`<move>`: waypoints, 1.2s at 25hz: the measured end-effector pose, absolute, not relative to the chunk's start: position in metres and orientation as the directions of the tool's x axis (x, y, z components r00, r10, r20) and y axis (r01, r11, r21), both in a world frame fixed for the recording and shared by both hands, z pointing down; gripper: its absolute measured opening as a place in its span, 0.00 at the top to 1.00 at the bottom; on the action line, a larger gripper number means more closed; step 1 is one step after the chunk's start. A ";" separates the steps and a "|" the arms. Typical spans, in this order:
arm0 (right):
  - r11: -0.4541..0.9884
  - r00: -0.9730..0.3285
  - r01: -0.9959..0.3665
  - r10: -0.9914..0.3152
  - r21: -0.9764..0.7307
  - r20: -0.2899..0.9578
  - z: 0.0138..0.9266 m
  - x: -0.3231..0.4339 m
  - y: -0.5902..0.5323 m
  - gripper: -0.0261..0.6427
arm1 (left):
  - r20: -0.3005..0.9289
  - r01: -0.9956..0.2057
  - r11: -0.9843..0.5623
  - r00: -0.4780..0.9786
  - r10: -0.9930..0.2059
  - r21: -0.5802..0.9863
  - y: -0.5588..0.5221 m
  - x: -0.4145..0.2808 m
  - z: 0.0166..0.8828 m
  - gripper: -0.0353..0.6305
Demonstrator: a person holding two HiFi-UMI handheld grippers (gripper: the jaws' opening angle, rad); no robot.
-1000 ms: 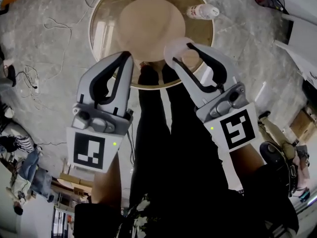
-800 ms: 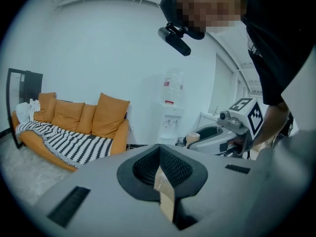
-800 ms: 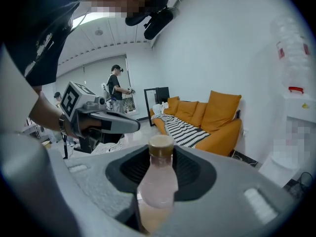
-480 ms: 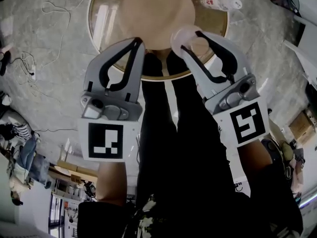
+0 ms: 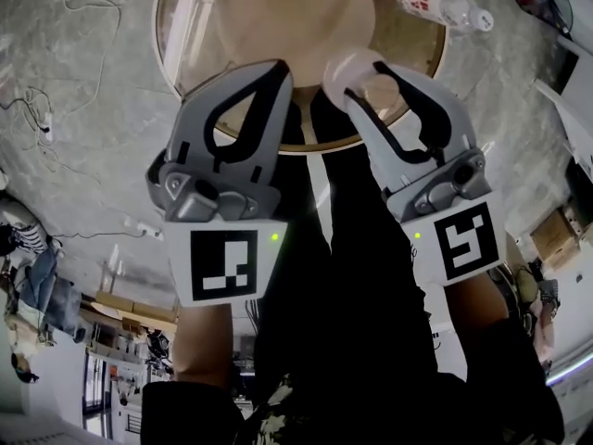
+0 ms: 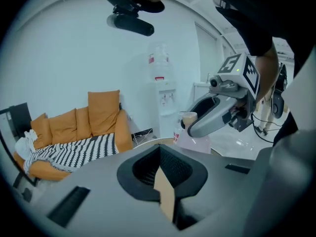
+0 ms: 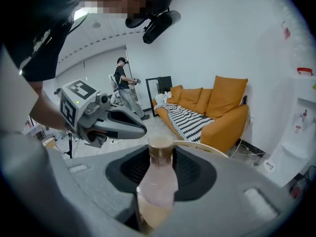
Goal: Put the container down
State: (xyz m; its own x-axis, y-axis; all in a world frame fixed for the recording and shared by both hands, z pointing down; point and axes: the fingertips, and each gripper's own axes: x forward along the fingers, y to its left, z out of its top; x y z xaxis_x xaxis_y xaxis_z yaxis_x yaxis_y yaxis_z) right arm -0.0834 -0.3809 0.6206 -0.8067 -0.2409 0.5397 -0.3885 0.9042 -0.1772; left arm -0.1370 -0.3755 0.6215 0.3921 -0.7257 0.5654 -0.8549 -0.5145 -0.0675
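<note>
You have two grippers in play, one container, one round table and one spare bottle.

Your right gripper (image 5: 371, 80) is clamped on the container (image 5: 348, 65), a pale translucent bottle, with the jaws partly apart around it. It hangs over the near edge of the table (image 5: 199, 44). I cannot tell whether it touches the top.

The container stands roughly upright with its tan cap (image 5: 382, 89) on top, so its long axis runs up and down, across the jaws.

Your left gripper (image 5: 273, 68) has its jaws drawn together, holding nothing, just beside the right one.

The bottle (image 5: 443, 7) lies on its side at the table's far right.
</note>
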 end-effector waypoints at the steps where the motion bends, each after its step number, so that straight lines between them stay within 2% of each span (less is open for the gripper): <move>1: 0.905 -0.805 -0.386 -0.237 -0.177 0.544 0.630 -0.089 -0.382 0.76 | 0.568 -0.850 -0.521 0.393 -0.724 -0.077 -0.378 -0.141 0.630 0.93; 13: 0.897 -0.794 -0.409 -0.260 -0.167 0.549 0.696 -0.115 -0.393 0.76 | 0.546 -0.854 -0.520 0.432 -0.718 -0.009 -0.382 -0.152 0.697 0.93; 30: 0.885 -0.787 -0.434 -0.280 -0.170 0.550 0.797 -0.114 -0.403 0.76 | 0.523 -0.864 -0.502 0.447 -0.726 0.042 -0.394 -0.140 0.783 0.93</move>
State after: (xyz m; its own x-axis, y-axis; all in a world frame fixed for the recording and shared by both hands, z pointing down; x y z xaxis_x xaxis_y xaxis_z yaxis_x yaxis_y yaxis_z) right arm -0.1143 -0.4030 0.7974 -0.7867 -0.2797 0.5503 -0.4337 0.8848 -0.1704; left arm -0.1396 -0.3936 0.7827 0.4472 -0.7256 0.5230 -0.8638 -0.5021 0.0420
